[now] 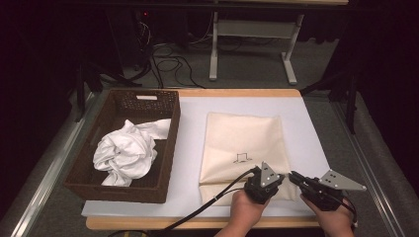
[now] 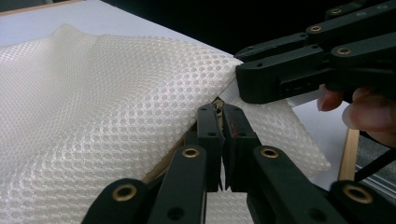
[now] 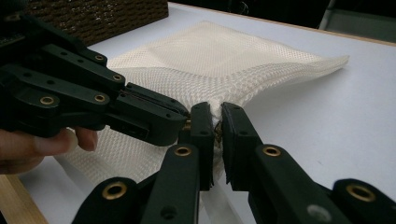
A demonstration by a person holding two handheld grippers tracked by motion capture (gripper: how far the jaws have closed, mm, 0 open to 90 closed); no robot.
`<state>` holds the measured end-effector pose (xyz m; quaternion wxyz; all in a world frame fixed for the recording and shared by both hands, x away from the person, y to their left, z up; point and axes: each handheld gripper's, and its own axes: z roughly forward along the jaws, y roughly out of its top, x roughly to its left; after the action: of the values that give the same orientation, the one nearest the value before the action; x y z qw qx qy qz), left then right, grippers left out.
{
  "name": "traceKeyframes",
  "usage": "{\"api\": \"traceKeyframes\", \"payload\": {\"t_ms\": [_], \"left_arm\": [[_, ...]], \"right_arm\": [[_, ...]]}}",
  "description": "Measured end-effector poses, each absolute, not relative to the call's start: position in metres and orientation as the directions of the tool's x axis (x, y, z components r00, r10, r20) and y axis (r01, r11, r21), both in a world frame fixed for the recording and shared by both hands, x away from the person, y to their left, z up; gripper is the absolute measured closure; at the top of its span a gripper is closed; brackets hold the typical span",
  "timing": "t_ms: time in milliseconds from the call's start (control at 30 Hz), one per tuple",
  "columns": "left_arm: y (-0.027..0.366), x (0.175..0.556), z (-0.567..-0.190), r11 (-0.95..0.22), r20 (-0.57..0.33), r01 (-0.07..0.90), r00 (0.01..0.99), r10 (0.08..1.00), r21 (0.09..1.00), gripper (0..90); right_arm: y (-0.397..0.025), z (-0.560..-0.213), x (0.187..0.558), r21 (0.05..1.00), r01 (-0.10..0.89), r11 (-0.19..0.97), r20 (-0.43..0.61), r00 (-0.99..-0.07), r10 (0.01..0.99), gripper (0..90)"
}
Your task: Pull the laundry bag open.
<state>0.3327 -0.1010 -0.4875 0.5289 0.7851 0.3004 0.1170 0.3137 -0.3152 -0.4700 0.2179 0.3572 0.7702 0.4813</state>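
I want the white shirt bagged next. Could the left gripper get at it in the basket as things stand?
Probably not yet: the left gripper is shut on the mesh bag at its near edge. The white shirt lies uncovered in the open basket, so letting go would free the way.

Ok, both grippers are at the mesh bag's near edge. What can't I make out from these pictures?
- What the left gripper pinches: its jaws hide it in the left gripper view; something small and brassy peeks out.
- Same for the right gripper in the right gripper view.
- Mesh bag near edge: hands and grippers cover it in the high view.
- Basket floor: the white cloth covers much of it.
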Motion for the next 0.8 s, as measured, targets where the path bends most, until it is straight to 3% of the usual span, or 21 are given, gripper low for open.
{"api": "traceKeyframes", "payload": {"t_ms": [800], "left_arm": [[-0.0952,0.3305,-0.4879,-0.261,-0.15,0.356,0.802,0.578,0.898,87.4]], "right_arm": [[-0.3113,-0.4709,0.3112,0.893,0.332,0.305,-0.023,-0.643,0.765,85.9]]}}
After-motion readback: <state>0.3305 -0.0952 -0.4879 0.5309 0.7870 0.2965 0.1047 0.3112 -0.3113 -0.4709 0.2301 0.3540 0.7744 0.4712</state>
